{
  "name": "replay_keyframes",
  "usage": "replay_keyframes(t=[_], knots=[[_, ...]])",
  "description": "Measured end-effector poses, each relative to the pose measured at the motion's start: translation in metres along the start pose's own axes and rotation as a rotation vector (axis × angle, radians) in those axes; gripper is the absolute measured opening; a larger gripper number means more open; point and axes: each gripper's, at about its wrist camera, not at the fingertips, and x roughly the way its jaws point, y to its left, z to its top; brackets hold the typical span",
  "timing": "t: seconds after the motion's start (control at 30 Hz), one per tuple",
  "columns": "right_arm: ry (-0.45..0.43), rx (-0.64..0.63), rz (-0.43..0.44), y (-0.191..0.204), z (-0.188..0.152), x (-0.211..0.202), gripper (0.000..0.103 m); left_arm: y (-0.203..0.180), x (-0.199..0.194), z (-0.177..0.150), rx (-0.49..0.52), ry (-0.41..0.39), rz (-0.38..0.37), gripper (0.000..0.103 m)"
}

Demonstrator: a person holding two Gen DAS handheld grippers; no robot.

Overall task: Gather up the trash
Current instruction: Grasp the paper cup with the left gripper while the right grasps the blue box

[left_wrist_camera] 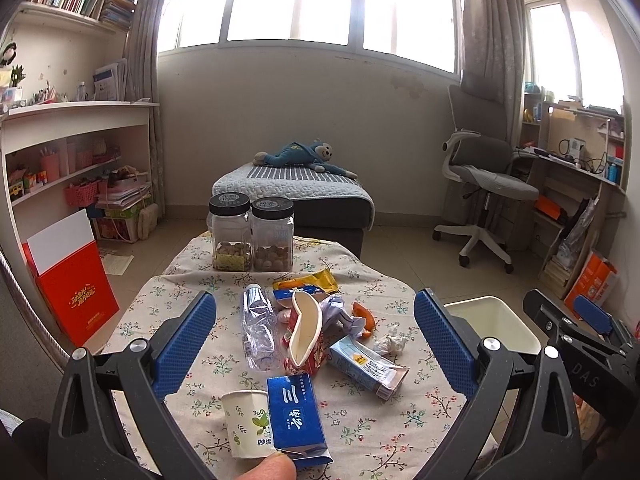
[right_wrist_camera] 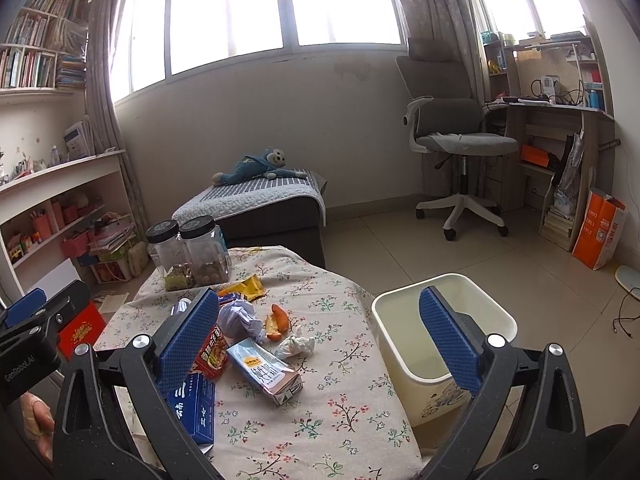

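Trash lies scattered on a table with a floral cloth [left_wrist_camera: 360, 432]: a blue box [left_wrist_camera: 296, 416], a white paper cup [left_wrist_camera: 244, 420], a squashed red cup [left_wrist_camera: 304, 336], a crushed clear bottle [left_wrist_camera: 258, 324], a light blue carton [left_wrist_camera: 366, 366], orange peel [left_wrist_camera: 366, 316], a crumpled tissue [left_wrist_camera: 390, 344] and a yellow wrapper [left_wrist_camera: 310, 280]. My left gripper [left_wrist_camera: 316, 344] hovers open over the pile, holding nothing. My right gripper [right_wrist_camera: 318, 344] is open too, spanning the carton [right_wrist_camera: 266, 372], the tissue [right_wrist_camera: 296, 346] and the table's right edge. A cream bin [right_wrist_camera: 400, 316] stands on the floor right of the table.
Two clear jars with black lids [left_wrist_camera: 250, 236] stand at the table's far end. Behind it is a dark ottoman with a blue plush toy [left_wrist_camera: 300, 156]. An office chair [right_wrist_camera: 460, 148] and a desk are at the right, shelves and a red box [left_wrist_camera: 76, 280] at the left.
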Motion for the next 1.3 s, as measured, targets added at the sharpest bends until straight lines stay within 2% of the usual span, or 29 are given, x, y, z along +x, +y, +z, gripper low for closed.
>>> replay_keyframes(t=[0.1, 0.27, 0.5, 0.6, 0.67, 0.77, 0.87, 0.9, 0.93, 1.0, 1.03, 1.07, 1.17, 1.3], knots=[[0.098, -0.004, 0.011, 0.001, 0.004, 0.021, 0.096, 0.019, 0.024, 0.004, -0.05, 0.127, -0.022, 0.096], [0.311, -0.012, 0.069, 0.003, 0.006, 0.066, 0.096, 0.055, 0.073, -0.007, -0.203, 0.392, -0.047, 0.096], [0.573, -0.202, 0.106, 0.025, -0.004, 0.13, 0.096, 0.08, 0.142, -0.051, -0.275, 0.766, 0.016, 0.096], [0.657, -0.273, 0.132, 0.032, -0.016, 0.149, 0.096, 0.09, 0.153, -0.068, -0.306, 0.865, 0.019, 0.096], [0.713, -0.271, 0.189, 0.036, -0.024, 0.157, 0.096, 0.093, 0.156, -0.081, -0.306, 0.916, 0.021, 0.096], [0.778, -0.218, 0.261, 0.04, -0.039, 0.165, 0.096, 0.101, 0.161, -0.099, -0.352, 0.946, 0.033, 0.096], [0.852, -0.17, 0.305, 0.047, -0.052, 0.173, 0.096, 0.109, 0.169, -0.113, -0.415, 0.97, -0.013, 0.093], [0.87, -0.157, 0.32, 0.051, -0.056, 0.174, 0.096, 0.109, 0.171, -0.116, -0.422, 0.979, -0.034, 0.09], [0.883, -0.15, 0.332, 0.055, -0.058, 0.175, 0.096, 0.11, 0.173, -0.119, -0.426, 0.988, -0.05, 0.078], [0.887, -0.148, 0.349, 0.064, -0.06, 0.175, 0.096, 0.113, 0.174, -0.12, -0.451, 0.983, -0.089, 0.07], [0.883, -0.15, 0.356, 0.07, -0.061, 0.174, 0.096, 0.115, 0.174, -0.118, -0.459, 0.974, -0.102, 0.059], [0.88, -0.149, 0.362, 0.075, -0.061, 0.175, 0.096, 0.118, 0.173, -0.114, -0.464, 0.961, -0.113, 0.054], [0.894, -0.131, 0.384, 0.093, -0.064, 0.177, 0.096, 0.129, 0.166, -0.096, -0.446, 0.894, -0.095, 0.05], [0.905, -0.153, 0.363, 0.119, -0.077, 0.186, 0.096, 0.147, 0.155, -0.062, -0.377, 0.758, -0.008, 0.049]])
